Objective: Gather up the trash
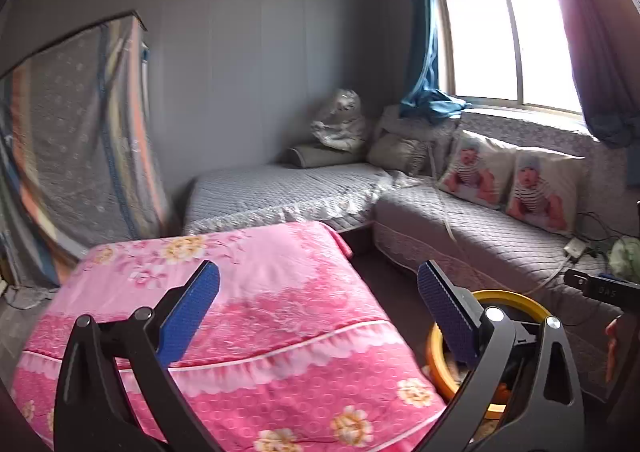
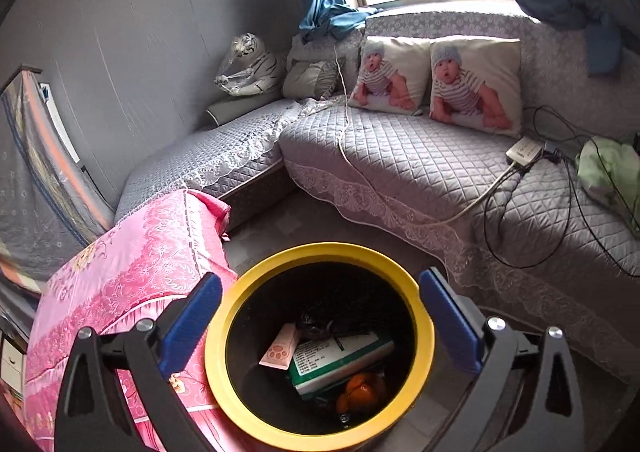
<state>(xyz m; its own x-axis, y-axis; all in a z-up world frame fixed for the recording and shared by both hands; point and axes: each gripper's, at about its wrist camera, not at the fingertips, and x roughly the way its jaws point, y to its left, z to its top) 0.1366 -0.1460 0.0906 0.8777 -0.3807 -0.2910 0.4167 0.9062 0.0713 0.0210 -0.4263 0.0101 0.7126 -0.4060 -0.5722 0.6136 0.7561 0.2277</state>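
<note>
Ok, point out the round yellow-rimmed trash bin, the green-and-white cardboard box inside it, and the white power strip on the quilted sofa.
Yellow-rimmed trash bin [image 2: 240,292]: right wrist view, upper-left rim.
Green-and-white cardboard box [image 2: 340,360]: right wrist view, top face.
White power strip [image 2: 524,151]: right wrist view, casing middle.

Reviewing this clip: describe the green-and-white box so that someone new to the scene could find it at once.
Start at the yellow-rimmed bin on the floor between the pink bedspread and the grey quilted sofa. Inside lies the green-and-white box, flat and printed with text. It sits between a pink paw-print packet and an orange fruit.
</note>
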